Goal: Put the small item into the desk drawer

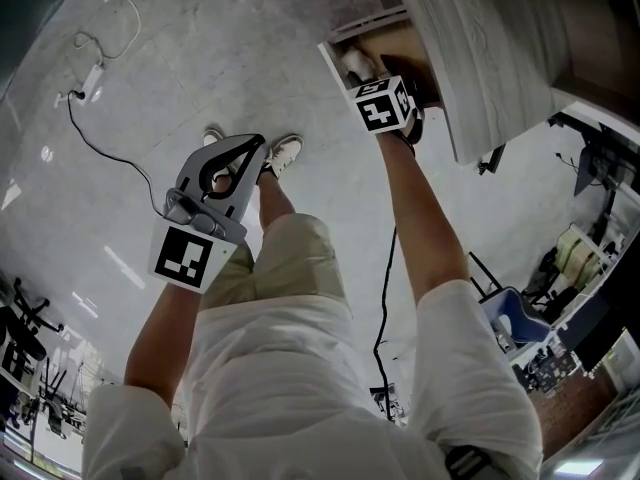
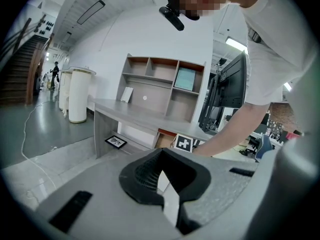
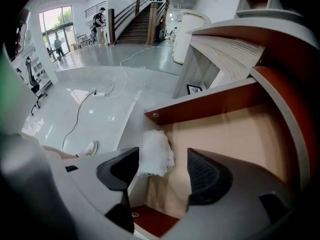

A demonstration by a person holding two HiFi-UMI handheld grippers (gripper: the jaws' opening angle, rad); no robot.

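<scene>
The desk drawer (image 3: pixel 200 109) is pulled out, with red-brown walls and a pale wooden floor. A small white cloth item (image 3: pixel 156 151) rests inside against the drawer's left wall, near a corner. My right gripper (image 3: pixel 162 171) is open just above it, a pad on either side of the cloth and neither touching it. In the head view the right gripper (image 1: pixel 372 80) reaches into the drawer (image 1: pixel 400 36), with the white item (image 1: pixel 356 63) just past its marker cube. My left gripper (image 1: pixel 238 154) hangs over the floor, shut and empty (image 2: pixel 163 180).
The grey desk top (image 1: pixel 480 58) overhangs the drawer on the right. A desk with a shelf unit (image 2: pixel 150 109), a framed picture (image 2: pixel 115 142) and white cylinders (image 2: pixel 78 94) stand nearby. A cable (image 1: pixel 100 148) runs across the floor by the person's shoes (image 1: pixel 285 153).
</scene>
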